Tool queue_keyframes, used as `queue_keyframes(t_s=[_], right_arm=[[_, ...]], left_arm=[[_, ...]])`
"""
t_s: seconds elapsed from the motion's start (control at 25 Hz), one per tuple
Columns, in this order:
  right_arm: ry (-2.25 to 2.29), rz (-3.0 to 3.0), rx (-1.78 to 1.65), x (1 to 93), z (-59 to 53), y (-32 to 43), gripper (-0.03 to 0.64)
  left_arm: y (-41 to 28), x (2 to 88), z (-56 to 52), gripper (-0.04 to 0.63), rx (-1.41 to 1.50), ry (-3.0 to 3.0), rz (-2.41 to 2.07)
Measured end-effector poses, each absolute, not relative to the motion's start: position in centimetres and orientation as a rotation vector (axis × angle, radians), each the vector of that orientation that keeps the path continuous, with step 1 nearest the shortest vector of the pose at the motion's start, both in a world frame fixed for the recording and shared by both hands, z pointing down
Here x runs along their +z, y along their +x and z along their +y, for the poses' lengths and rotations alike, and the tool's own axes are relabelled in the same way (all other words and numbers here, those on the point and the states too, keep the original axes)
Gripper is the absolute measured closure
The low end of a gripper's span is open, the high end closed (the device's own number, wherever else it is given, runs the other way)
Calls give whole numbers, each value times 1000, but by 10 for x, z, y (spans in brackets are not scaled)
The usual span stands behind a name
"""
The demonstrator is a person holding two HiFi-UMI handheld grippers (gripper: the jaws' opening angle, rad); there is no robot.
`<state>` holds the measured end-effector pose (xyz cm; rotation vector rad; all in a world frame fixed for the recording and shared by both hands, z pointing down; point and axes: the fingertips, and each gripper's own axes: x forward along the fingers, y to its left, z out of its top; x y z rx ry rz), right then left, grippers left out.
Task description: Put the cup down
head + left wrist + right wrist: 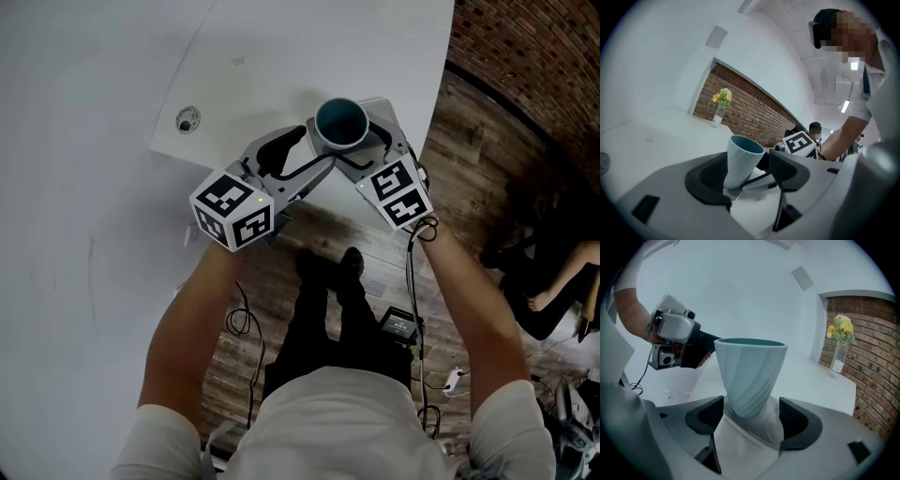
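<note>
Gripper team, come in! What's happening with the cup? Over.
Both open: left gripper, right gripper. Upright cup between right gripper's fingers, gap on one side, at the table corner. Nothing in the way.

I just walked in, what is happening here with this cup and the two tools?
A person holds a gripper in each hand at the corner of the white table. The pale cup, teal inside, stands with its base between the jaws of the right gripper, which are apart, a gap on one side. The left gripper is open too, beside the cup. Neither clamps it, so it seems put down.
</note>
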<state>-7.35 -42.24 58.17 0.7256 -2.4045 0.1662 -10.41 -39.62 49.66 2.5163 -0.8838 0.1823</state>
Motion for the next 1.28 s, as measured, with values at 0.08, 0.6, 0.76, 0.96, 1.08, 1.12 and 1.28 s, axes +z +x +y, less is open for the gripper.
queue_keyframes(t_s=[0.08, 0.6, 0.76, 0.96, 1.08, 1.12, 1.28], right_arm=[[731, -2400, 168, 582, -418, -72, 256], [923, -2417, 211, 517, -410, -16, 333], [1006, -2419, 178, 484, -399, -8, 433], [1131, -2449, 146, 435, -383, 13, 488], [1188, -2475, 131, 405, -369, 24, 492], [1204, -2480, 126, 397, -365, 28, 492], [1269, -2490, 109, 366, -347, 42, 508]], left_arm=[[-107, 498, -394, 327, 178, 2511, -889], [-111, 466, -381, 436, 161, 2464, -998], [-114, 447, -365, 457, 141, 2461, -1029], [-107, 412, -341, 465, 128, 2499, -1036], [-105, 388, -327, 465, 113, 2527, -1035], [-105, 380, -322, 465, 108, 2534, -1037], [-102, 355, -305, 473, 87, 2555, -1044]])
